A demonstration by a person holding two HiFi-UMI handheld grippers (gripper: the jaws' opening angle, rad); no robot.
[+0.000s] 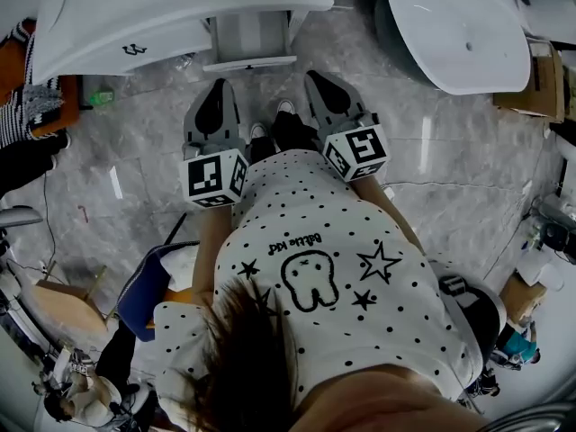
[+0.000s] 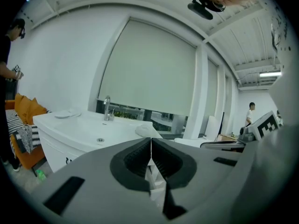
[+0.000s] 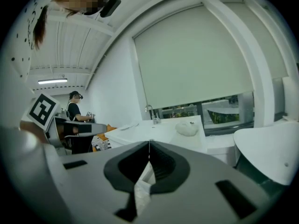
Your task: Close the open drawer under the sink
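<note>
The white sink cabinet (image 1: 135,34) stands at the top left of the head view. From under it an open white drawer (image 1: 249,45) juts out toward me. My left gripper (image 1: 219,88) and right gripper (image 1: 322,81) are held side by side just short of the drawer's front, both pointing at it. Each has its dark jaws pressed together with nothing between them. In the left gripper view the shut left gripper (image 2: 151,141) points at the basin (image 2: 93,129) and its faucet (image 2: 107,107). The shut right gripper (image 3: 149,144) faces the same counter (image 3: 154,132) from the right.
A large rounded white tub (image 1: 459,25) stands at the upper right over the grey marble floor (image 1: 135,151). Orange and striped fabric (image 1: 22,106) lies at the left, and a blue seat (image 1: 148,286) is behind me. A person (image 3: 74,108) stands beyond the sink. Cardboard boxes (image 1: 535,84) sit at the right.
</note>
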